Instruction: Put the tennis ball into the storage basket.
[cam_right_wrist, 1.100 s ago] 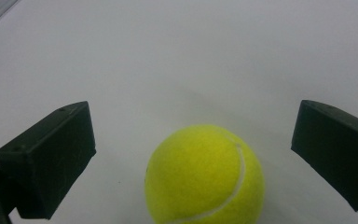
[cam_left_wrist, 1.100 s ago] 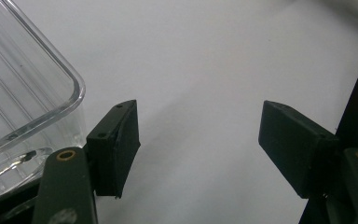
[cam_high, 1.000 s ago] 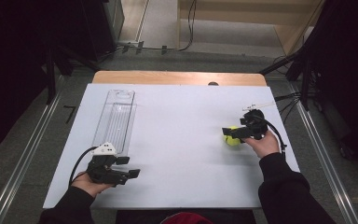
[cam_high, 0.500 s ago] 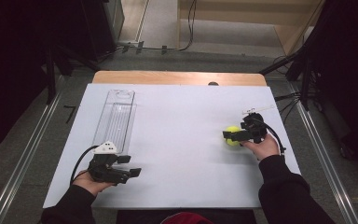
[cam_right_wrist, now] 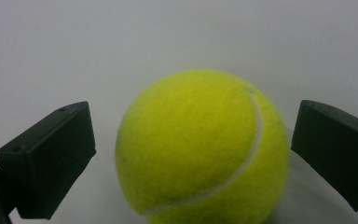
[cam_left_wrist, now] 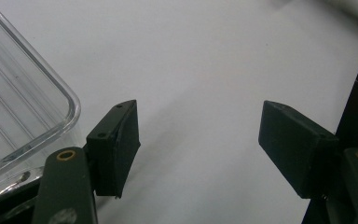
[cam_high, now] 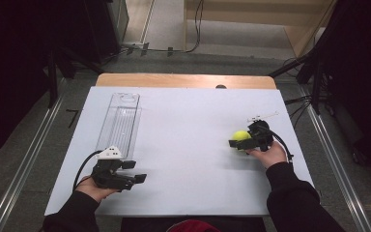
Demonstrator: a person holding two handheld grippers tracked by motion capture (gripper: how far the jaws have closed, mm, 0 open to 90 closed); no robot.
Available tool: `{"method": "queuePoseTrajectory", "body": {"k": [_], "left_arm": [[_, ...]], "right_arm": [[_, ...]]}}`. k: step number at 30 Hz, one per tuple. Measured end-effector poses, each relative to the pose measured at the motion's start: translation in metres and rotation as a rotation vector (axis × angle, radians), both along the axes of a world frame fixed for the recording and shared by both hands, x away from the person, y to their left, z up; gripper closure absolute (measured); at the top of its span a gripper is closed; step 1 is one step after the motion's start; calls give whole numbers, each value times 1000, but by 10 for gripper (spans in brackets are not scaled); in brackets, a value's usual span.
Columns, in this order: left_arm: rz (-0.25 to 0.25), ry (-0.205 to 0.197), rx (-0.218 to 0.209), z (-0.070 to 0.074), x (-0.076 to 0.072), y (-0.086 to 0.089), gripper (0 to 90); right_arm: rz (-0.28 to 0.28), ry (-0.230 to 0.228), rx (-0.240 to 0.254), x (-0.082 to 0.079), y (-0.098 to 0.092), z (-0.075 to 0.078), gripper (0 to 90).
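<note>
Tennis ball (cam_right_wrist: 200, 147) sits between right gripper's (cam_right_wrist: 193, 154) spread fingers (cam_right_wrist: 46, 158).

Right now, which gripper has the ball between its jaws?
The right gripper: its open jaws flank the ball. The left gripper is empty beside the tray.

Your white table and what lies on it

You have a white table (cam_high: 183, 145) carrying a clear plastic tray (cam_high: 120, 121) toward its far left; well to the tray's right, a yellow tennis ball (cam_high: 241, 136) sits on the bare surface.
</note>
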State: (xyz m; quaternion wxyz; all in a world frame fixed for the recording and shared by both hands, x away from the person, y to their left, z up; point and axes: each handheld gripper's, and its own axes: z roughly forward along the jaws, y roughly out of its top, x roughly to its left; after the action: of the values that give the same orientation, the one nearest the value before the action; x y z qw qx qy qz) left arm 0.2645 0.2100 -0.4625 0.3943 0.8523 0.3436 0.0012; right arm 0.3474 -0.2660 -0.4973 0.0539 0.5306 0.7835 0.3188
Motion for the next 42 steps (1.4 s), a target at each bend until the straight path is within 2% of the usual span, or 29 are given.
{"method": "queuePoseTrajectory", "body": {"k": [2, 4, 6, 9, 13, 33, 42], "left_arm": [[-1, 2, 0, 0, 0, 0, 296], [2, 1, -3, 0, 0, 0, 296], [0, 0, -1, 0, 0, 0, 296], [0, 0, -1, 0, 0, 0, 296], [-1, 1, 0, 0, 0, 0, 296], [0, 0, 3, 0, 0, 0, 296], [0, 0, 2, 0, 0, 0, 296]], "right_arm": [[7, 0, -15, 0, 2, -2, 0], [1, -9, -25, -1, 3, -3, 111], [13, -14, -32, -1, 4, -3, 129], [23, -24, -69, -3, 6, -3, 220], [18, -13, -50, -2, 3, -3, 227], [33, -20, -57, -2, 3, -2, 231], [32, -49, -39, -5, 2, 4, 232]]}}
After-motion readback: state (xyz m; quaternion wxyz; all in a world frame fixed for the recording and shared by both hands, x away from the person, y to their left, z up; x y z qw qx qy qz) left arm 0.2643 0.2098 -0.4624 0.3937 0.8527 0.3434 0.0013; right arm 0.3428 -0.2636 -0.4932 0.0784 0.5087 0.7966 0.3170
